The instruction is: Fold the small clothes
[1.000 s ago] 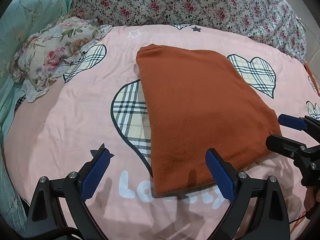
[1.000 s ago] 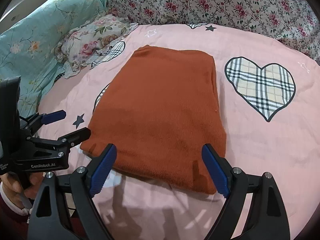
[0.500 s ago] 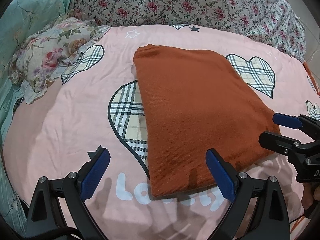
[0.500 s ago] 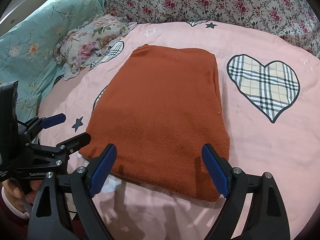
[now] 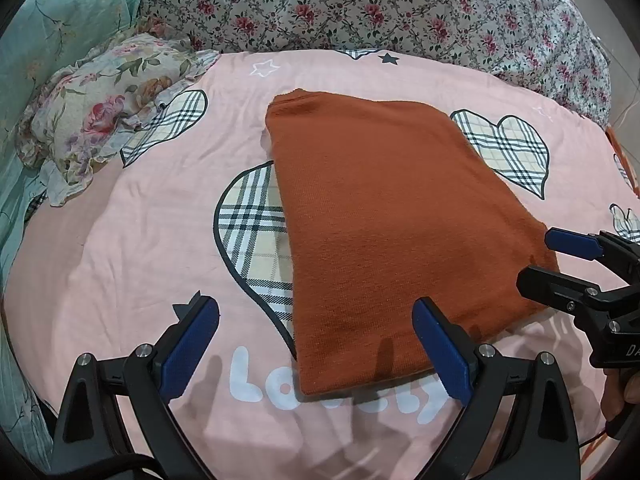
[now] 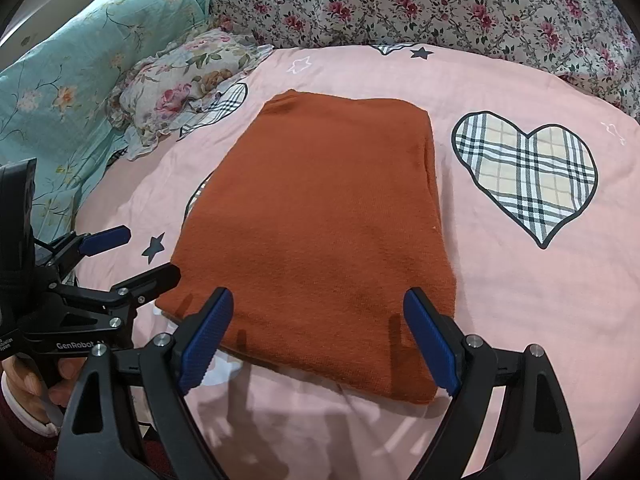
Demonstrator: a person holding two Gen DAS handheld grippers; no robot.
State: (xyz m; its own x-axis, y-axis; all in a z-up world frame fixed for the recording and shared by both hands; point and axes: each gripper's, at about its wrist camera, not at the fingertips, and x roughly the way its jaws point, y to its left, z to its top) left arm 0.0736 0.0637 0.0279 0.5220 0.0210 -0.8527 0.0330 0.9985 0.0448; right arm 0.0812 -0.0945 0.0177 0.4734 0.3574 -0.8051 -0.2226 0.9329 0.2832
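A rust-orange knit garment [image 5: 392, 216] lies folded into a flat rectangle on the pink bed sheet [image 5: 132, 240]; it also shows in the right wrist view [image 6: 328, 220]. My left gripper [image 5: 316, 344] is open and empty, hovering over the garment's near left corner. My right gripper [image 6: 318, 340] is open and empty over the garment's near edge. The right gripper also shows at the right of the left wrist view [image 5: 560, 258], and the left gripper at the left of the right wrist view [image 6: 132, 254], both open beside the garment's near corners.
A floral ruffled pillow [image 5: 100, 108] lies at the far left. A rose-print quilt [image 5: 360, 4] is bunched along the back. A teal floral blanket [image 6: 60, 80] runs along the left side. The sheet has plaid hearts [image 6: 528, 176] beside the garment.
Both grippers have edged slightly forward and lower toward the garment's near edge. They stay open and empty. The garment has not moved.
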